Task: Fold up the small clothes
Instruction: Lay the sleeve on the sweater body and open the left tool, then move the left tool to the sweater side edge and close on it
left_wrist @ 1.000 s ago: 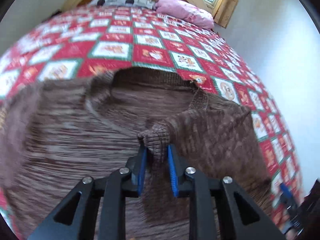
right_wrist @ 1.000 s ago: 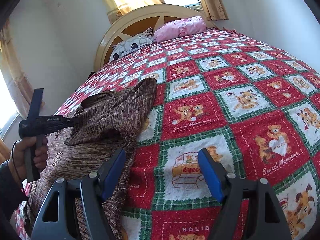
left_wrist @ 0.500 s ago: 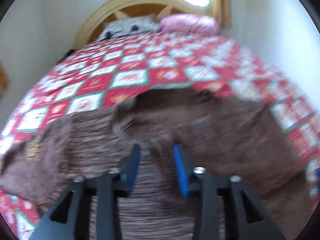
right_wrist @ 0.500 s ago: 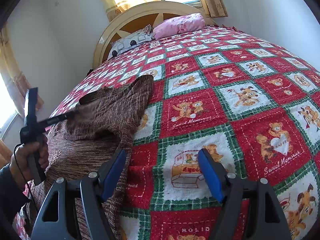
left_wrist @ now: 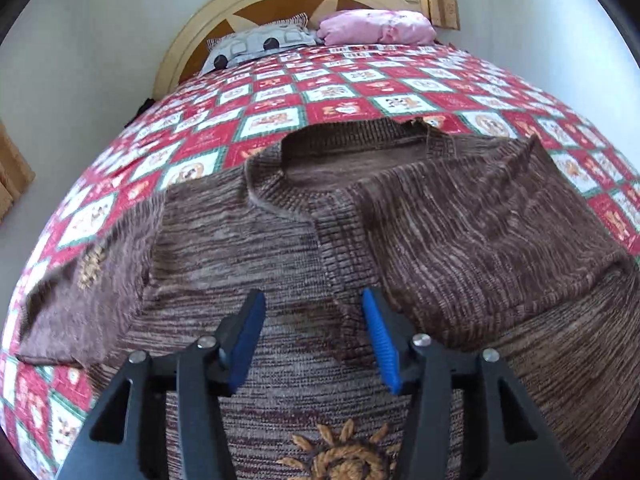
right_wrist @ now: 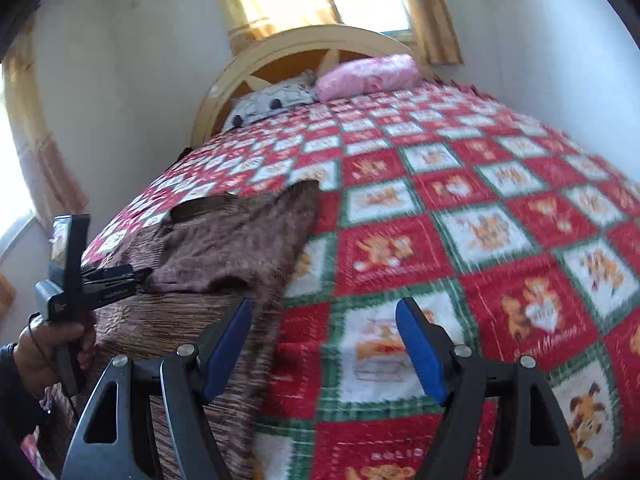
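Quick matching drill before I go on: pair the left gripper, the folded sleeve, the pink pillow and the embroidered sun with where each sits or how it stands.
Things:
1. left gripper
2. folded sleeve
3. pink pillow
4. embroidered sun

Places or states:
A. at the headboard
B. open, holding nothing, above the sweater
C. on the sweater's front, near the camera
D. laid across the sweater's chest

Pairs: 1-B, 2-D, 3-A, 4-C

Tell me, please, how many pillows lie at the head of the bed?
2. The grey patterned pillow lies on the left by the headboard; the pink pillow lies to its right. Others may be hidden behind them.
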Available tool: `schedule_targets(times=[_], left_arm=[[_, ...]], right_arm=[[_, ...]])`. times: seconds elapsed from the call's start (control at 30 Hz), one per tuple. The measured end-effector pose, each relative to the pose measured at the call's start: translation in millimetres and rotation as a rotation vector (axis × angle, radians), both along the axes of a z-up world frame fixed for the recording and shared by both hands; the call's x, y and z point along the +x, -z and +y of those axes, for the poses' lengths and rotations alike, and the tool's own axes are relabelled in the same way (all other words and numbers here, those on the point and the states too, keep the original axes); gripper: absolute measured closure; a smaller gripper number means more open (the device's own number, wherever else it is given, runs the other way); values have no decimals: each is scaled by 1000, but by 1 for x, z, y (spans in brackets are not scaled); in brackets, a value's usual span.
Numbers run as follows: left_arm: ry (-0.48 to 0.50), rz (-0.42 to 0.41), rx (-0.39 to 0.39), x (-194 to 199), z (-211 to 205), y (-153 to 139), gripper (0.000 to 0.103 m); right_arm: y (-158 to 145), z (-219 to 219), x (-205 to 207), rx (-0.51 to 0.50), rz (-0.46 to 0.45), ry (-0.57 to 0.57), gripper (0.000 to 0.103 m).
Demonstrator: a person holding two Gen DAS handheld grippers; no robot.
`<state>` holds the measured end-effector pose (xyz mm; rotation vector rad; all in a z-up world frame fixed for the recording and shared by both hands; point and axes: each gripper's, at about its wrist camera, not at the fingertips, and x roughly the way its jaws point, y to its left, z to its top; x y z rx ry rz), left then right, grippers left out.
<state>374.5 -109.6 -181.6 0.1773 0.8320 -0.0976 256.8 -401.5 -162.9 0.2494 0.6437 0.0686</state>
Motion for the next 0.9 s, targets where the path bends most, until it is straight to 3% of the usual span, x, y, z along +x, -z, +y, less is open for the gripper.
schedule_targets(times=[0.1, 0.23, 0.3, 0.43, 0.53, 0.67, 0.77, 0.9], left_arm=[[0, 4, -53, -1, 6, -1, 49], [-35, 15, -111, -3, 15, -1, 33], [-46, 33, -153, -3, 21, 2, 28], [-58, 36, -184, -3, 26, 4, 21], [-68, 38, -167, -3, 25, 5, 15], [-72, 49, -180, -6, 29, 6, 8], [-76, 48, -185, -8, 31, 7, 7], [-80, 51, -186, -7, 32, 8, 5]], right_arm=[[-22, 36, 17, -71, -5, -143, 28], [-28, 86, 63, -78, 67, -328, 28], [-17, 97, 85, -102, 125, -317, 28], [24, 91, 106, -40, 300, -283, 28], [31, 88, 91, -56, 270, -289, 28], [19, 100, 85, -163, 280, -279, 28], [3, 107, 86, -159, 204, -275, 28], [26, 111, 102, -161, 295, -232, 28]])
